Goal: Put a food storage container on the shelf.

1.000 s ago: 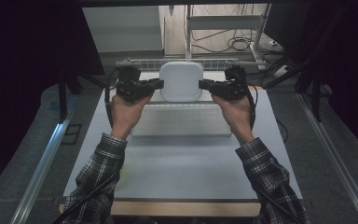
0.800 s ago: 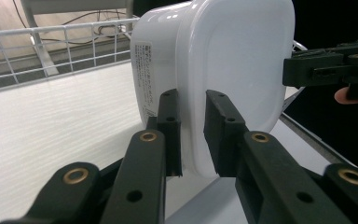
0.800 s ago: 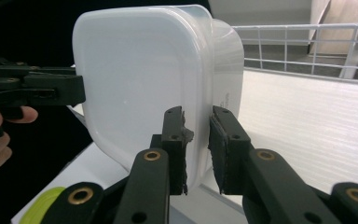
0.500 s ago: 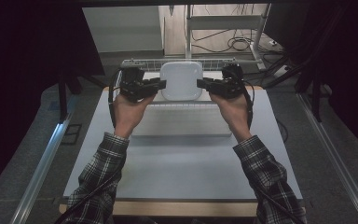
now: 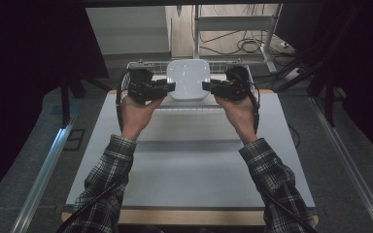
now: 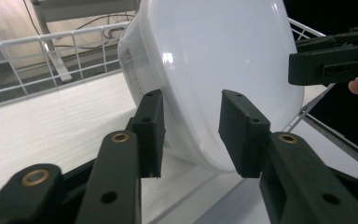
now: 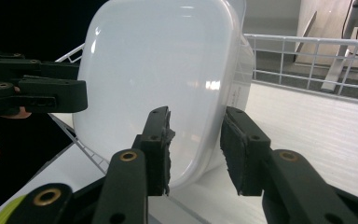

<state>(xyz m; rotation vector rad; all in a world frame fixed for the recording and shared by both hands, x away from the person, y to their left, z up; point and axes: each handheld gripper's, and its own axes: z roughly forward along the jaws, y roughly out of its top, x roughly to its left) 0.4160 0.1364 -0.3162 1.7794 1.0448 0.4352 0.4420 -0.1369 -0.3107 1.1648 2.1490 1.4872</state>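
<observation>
Grippers, two, black, hard-jawed: left gripper (image 5: 171, 87) and right gripper (image 5: 206, 86) flank one container (image 5: 188, 79), jaws just opening, rim between pads, released. Table (image 5: 184, 170), one, flat pale matte board. Wire basket (image 5: 141, 64), one, white grid, holding the container. Container: white, glossy plastic, rounded-square, tilted on edge.

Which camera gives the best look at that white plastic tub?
The right gripper view: the white tub fills it, tilted, its base facing the camera. The left gripper view shows it similarly; the high view shows it small and far.
</observation>
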